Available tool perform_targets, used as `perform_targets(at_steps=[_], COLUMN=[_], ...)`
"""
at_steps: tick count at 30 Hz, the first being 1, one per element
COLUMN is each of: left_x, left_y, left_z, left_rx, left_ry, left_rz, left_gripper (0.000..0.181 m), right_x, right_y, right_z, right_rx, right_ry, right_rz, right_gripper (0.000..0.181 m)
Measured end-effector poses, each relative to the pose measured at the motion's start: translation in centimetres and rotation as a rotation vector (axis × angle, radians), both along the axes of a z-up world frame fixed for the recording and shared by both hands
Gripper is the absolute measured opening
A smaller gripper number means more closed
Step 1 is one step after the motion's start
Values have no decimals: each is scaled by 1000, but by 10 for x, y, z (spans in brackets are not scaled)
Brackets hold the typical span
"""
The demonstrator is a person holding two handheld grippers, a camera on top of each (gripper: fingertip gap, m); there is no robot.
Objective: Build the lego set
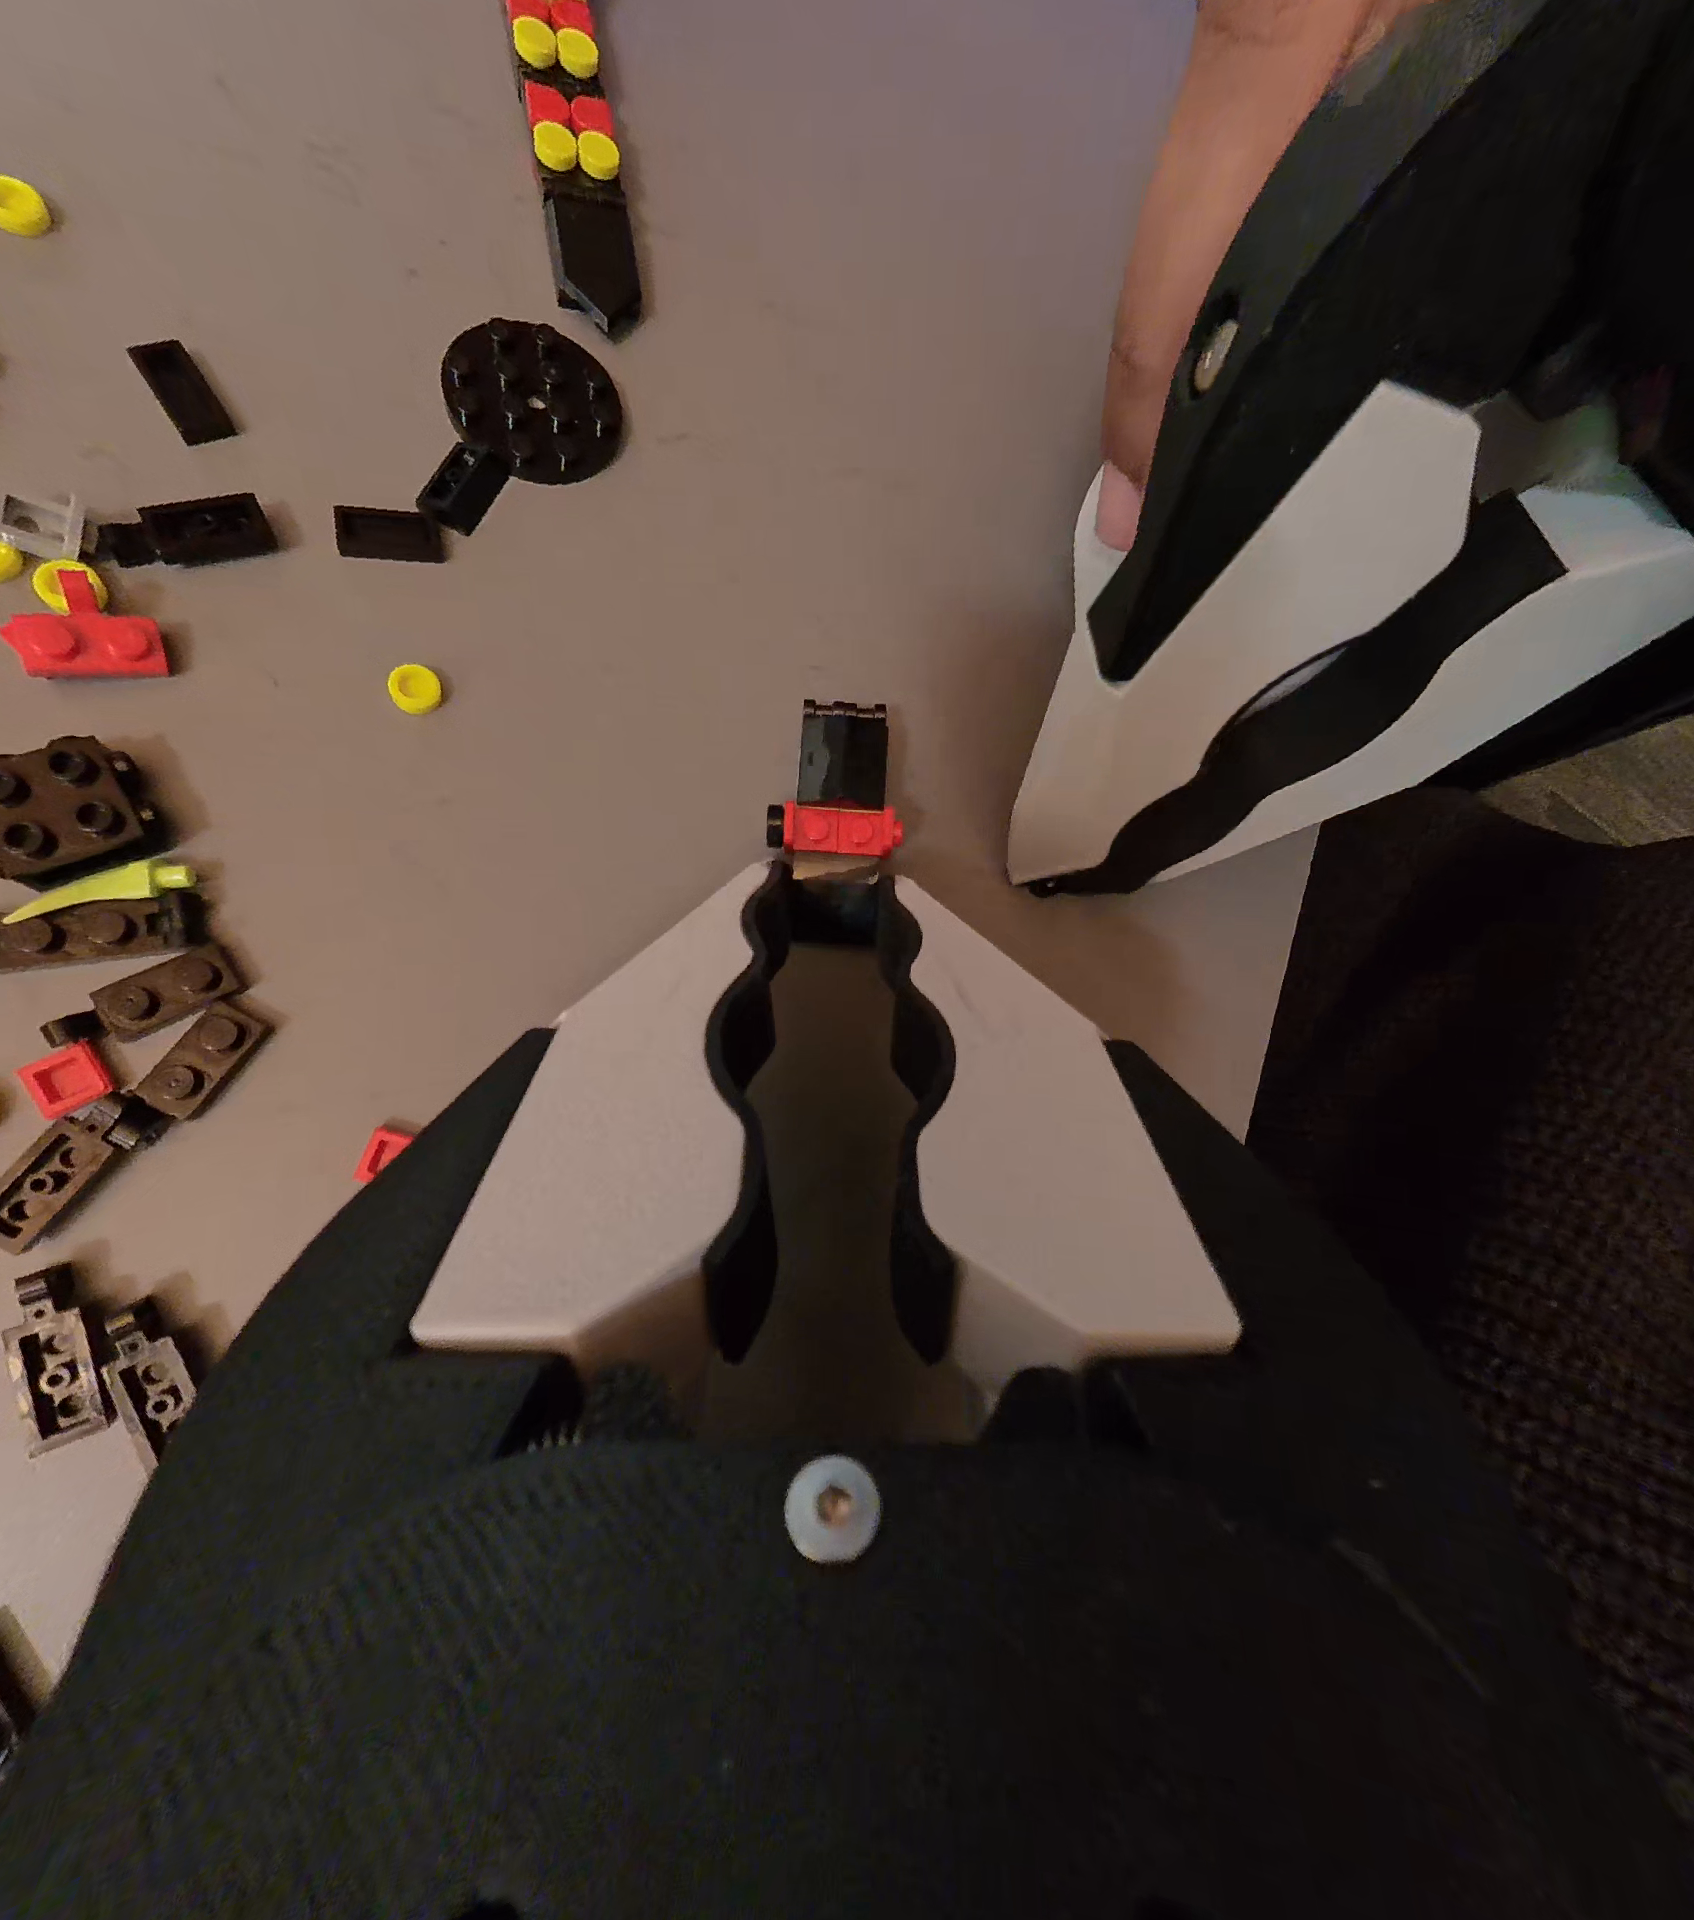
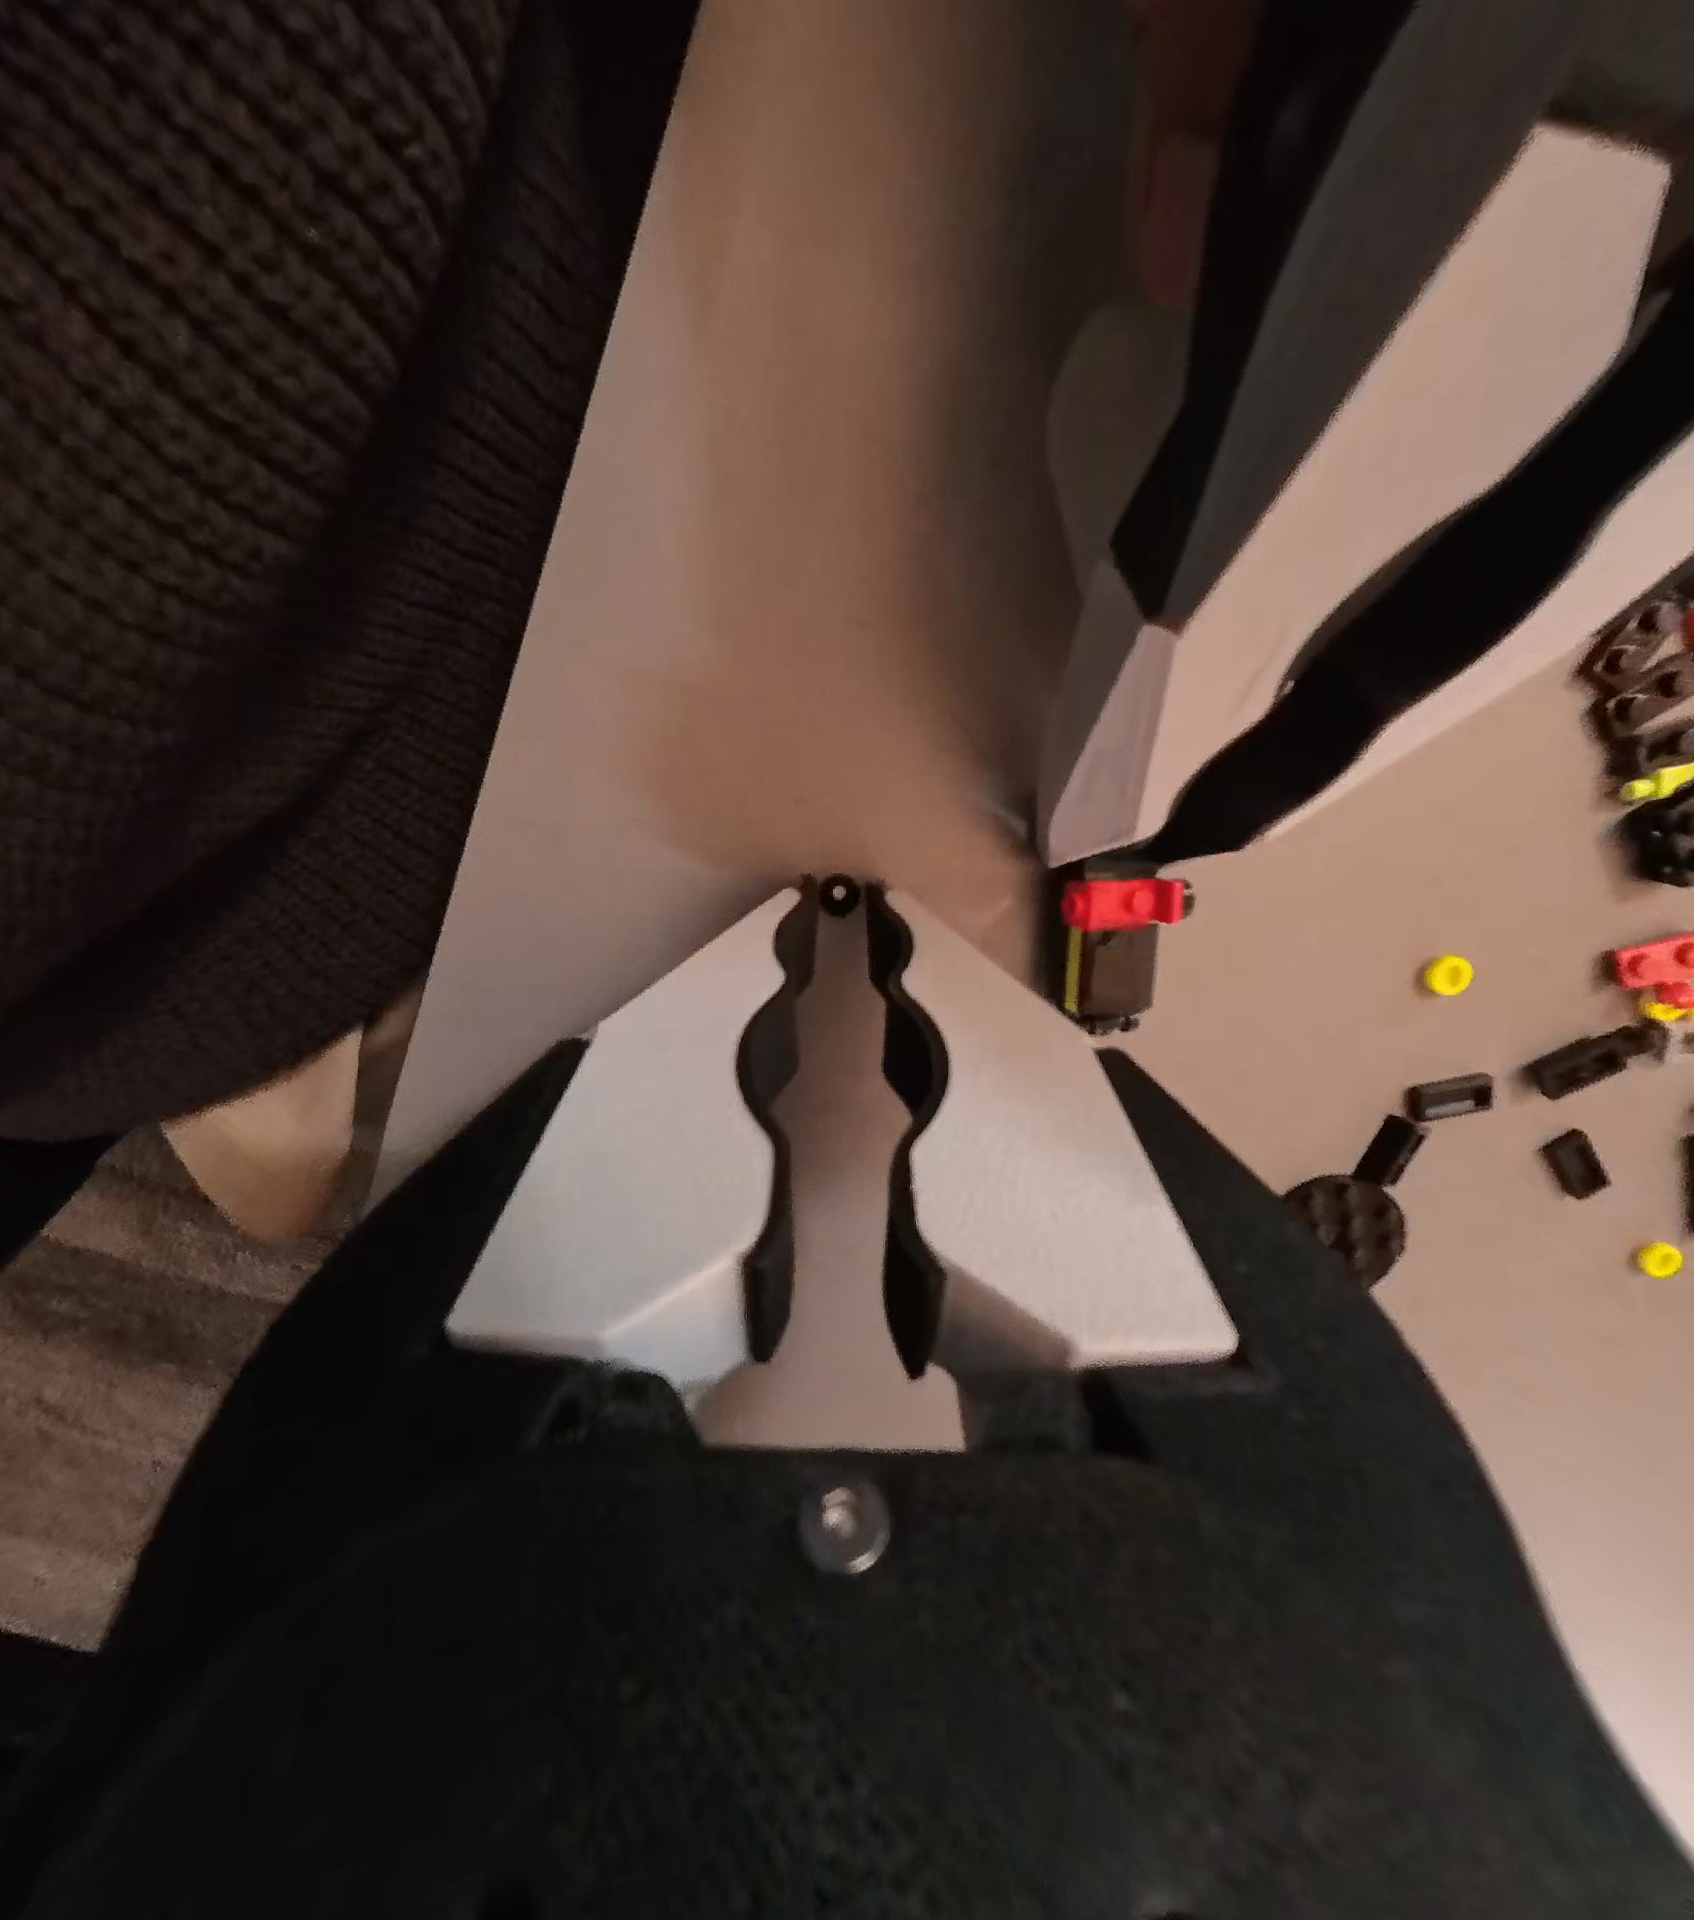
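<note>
Bare desk (image 1: 822, 468) lies ahead of the small black-and-red piece (image 1: 838, 790), as far as the round black plate (image 1: 531, 400). Loose bricks (image 1: 95, 935) crowd the left side. The right gripper (image 1: 1082, 878) stands just beside the piece, blocking that side.

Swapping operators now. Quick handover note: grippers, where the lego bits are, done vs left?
Left gripper: shut on the small black-and-red assembly, held just above the table.
Right gripper: shut on a tiny black round piece, beside the assembly, not yet attached.
Done: a long black strip with red and yellow studs lies built at the far side.
Left: loose parts on the left of the table, such as the black round plate, red plate and yellow studs, are still unused.
</note>
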State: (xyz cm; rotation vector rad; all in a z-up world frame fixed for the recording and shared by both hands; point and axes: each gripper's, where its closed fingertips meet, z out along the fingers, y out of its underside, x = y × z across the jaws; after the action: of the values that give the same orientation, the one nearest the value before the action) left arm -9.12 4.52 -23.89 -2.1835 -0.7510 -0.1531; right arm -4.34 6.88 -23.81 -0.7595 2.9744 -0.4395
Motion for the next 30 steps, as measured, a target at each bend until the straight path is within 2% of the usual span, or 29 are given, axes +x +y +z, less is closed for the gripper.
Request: perform_targets(at_steps=[1, 7, 11, 14, 17, 24, 26, 30], left_x=[0, 0, 0, 1, 1, -7, -14, -21], left_y=[0, 0, 0, 0, 3, 9, 7, 5], left_z=[0, 0, 0, 1, 5, 33, 37, 52], left_rx=[-1, 2, -1, 19, 83, 410, 448, 467], left_ry=[1, -3, 2, -26, -107, -466, -464, -316], left_rz=[0, 0, 0, 9, 35, 201, 239, 257], left_gripper=[15, 15, 15, 15, 14, 14, 14, 14], right_x=[-1, 1, -2, -11, -18, -48, -49, -54], right_y=[0, 1, 0, -4, -13, -10, -9, -8], right_z=[0, 0, 0, 4, 22, 55, 59, 79], right_rx=[6, 3, -35, -116, -277, -582, -627, -729], right_ry=[12, 2, -7, 16, 6, 109, 139, 224], right_rz=[6, -10, -93, -209, -362, -831, -908, -955], right_gripper=[6, 6, 5, 5, 5, 5, 5, 5])
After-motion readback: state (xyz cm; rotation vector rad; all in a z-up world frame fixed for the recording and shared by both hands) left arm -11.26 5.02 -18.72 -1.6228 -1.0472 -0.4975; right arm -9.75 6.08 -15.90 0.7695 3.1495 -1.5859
